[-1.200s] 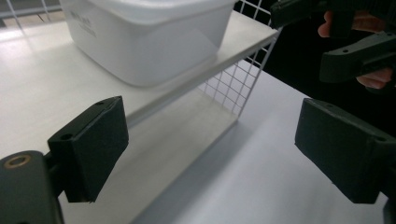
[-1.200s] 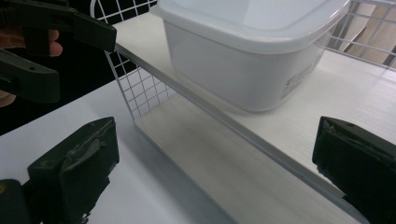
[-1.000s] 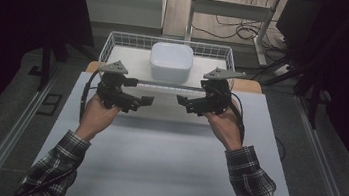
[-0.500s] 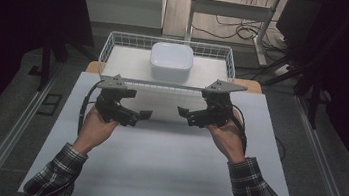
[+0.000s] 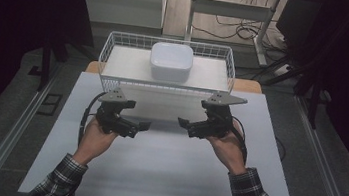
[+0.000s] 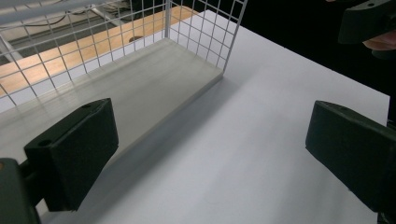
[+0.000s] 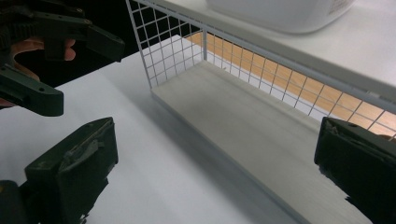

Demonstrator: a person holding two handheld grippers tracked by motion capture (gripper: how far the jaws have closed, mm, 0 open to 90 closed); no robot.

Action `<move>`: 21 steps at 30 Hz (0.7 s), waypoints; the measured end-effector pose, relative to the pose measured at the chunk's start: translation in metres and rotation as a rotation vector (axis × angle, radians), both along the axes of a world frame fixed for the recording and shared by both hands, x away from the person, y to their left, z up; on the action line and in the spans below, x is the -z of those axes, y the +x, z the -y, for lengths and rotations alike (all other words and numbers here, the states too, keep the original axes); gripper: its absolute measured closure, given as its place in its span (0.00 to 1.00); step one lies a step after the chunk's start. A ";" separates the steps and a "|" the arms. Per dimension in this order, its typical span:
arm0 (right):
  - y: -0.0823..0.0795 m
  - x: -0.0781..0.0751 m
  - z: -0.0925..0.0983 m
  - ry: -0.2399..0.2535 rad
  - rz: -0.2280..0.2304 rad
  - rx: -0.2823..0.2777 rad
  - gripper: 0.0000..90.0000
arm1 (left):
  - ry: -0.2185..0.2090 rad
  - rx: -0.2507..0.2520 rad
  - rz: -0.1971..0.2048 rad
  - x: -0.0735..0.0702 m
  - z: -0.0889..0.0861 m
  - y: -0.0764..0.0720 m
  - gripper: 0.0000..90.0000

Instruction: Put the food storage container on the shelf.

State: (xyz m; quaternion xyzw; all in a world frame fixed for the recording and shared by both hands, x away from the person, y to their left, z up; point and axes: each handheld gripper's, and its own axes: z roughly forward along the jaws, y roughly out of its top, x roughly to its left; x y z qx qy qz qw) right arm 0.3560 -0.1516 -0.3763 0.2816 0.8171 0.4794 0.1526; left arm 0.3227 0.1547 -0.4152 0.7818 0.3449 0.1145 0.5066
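Seen from above: a white table (image 5: pixel 162 177), with both grippers held low over its middle, a little apart and pointing inward at each other. Just beyond both grippers, on the far part of the table, a white wire basket (image 5: pixel 117 53) with a pale board as its floor. Inside the basket, beyond and between the two grippers, a white square container (image 5: pixel 170 61) with rounded corners, resting on the basket floor, well apart from either gripper. To the left, the left gripper (image 5: pixel 145 125), gripped by a hand in a plaid sleeve, jaws spread wide with nothing between them; through its own camera, just bare table between the two black jaws, the near edge and corner of the basket ahead and to its left, and a piece of the other gripper at the upper right. To the right, the right gripper (image 5: pixel 183 124), likewise in a plaid-sleeved hand, jaws also spread wide and holding nothing; through its own camera, the basket's near corner and long side straight ahead and running off to its right, the bottom of the white container above that, and the left gripper off to its left. Neither gripper touching basket or container.
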 end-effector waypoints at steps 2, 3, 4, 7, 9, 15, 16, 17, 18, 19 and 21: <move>-0.001 0.004 0.000 -0.001 -0.002 -0.001 0.00 | 0.000 0.003 0.000 0.003 0.000 -0.002 0.03; -0.003 0.009 0.001 -0.007 -0.003 0.001 0.00 | -0.003 0.004 -0.001 0.005 0.000 -0.003 0.03; -0.003 0.011 0.001 -0.006 -0.004 -0.001 0.00 | -0.006 0.004 -0.003 0.009 0.000 -0.005 0.03; -0.004 0.016 0.002 -0.001 -0.009 -0.003 0.00 | -0.011 0.005 -0.009 0.014 0.001 -0.006 0.03; -0.006 0.023 0.004 0.012 -0.020 -0.006 0.00 | -0.009 0.002 -0.013 0.019 0.001 -0.008 0.03; -0.009 0.037 0.010 0.033 -0.043 -0.002 0.00 | -0.004 -0.001 -0.035 0.033 0.000 -0.011 0.03; -0.009 0.037 0.010 0.033 -0.043 -0.002 0.00 | -0.004 -0.002 -0.034 0.035 0.000 -0.012 0.03; -0.010 0.040 0.012 0.039 -0.048 -0.006 0.00 | -0.004 0.001 -0.040 0.038 0.000 -0.014 0.03; -0.010 0.040 0.012 0.039 -0.048 -0.006 0.00 | -0.004 0.001 -0.040 0.038 0.000 -0.014 0.03; -0.011 0.041 0.014 0.035 -0.046 0.004 0.00 | 0.002 -0.001 -0.037 0.040 -0.001 -0.016 0.03; -0.012 0.042 0.016 0.041 -0.043 0.003 0.00 | 0.003 0.000 -0.037 0.041 -0.001 -0.018 0.03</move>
